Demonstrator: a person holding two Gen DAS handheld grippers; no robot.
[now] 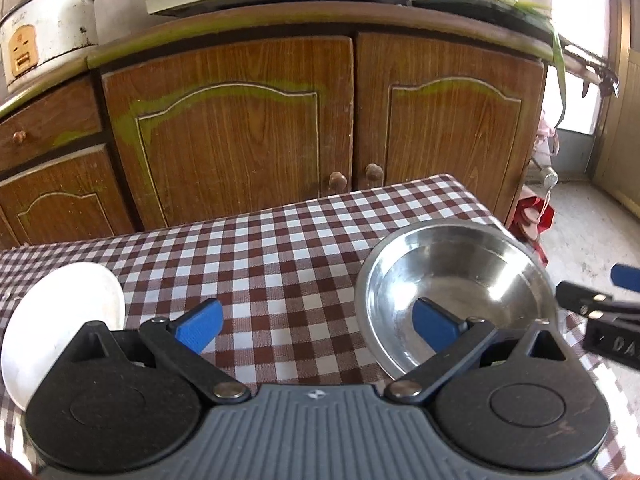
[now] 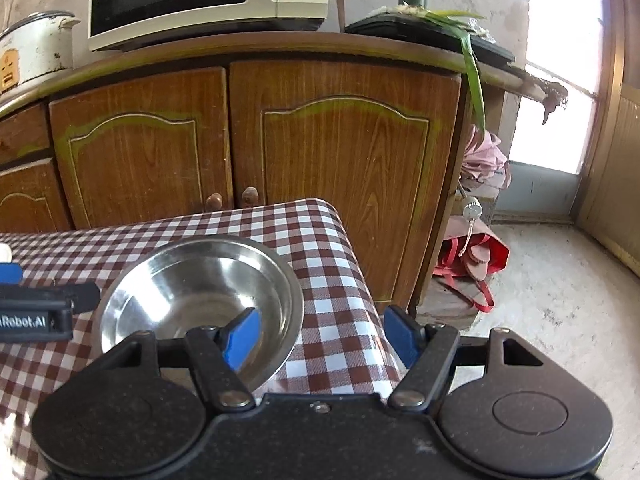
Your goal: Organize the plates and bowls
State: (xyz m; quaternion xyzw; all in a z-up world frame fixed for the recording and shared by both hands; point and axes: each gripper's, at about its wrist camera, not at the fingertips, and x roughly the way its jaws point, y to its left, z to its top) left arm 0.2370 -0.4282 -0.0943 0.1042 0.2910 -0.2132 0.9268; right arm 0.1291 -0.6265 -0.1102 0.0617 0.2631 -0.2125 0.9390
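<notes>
Wooden cabinets (image 1: 240, 128) stand beyond the checked table (image 1: 280, 248). Both tools, left tool (image 1: 316, 326) and right tool (image 2: 322, 338), gape wide, empty; steel bowl (image 1: 452, 280) sits far right, white plate (image 1: 60, 320) near left.

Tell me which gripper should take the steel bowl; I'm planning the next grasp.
Probably the right gripper: its open jaws straddle the steel bowl's near rim. The left gripper faces bare tablecloth.
</notes>
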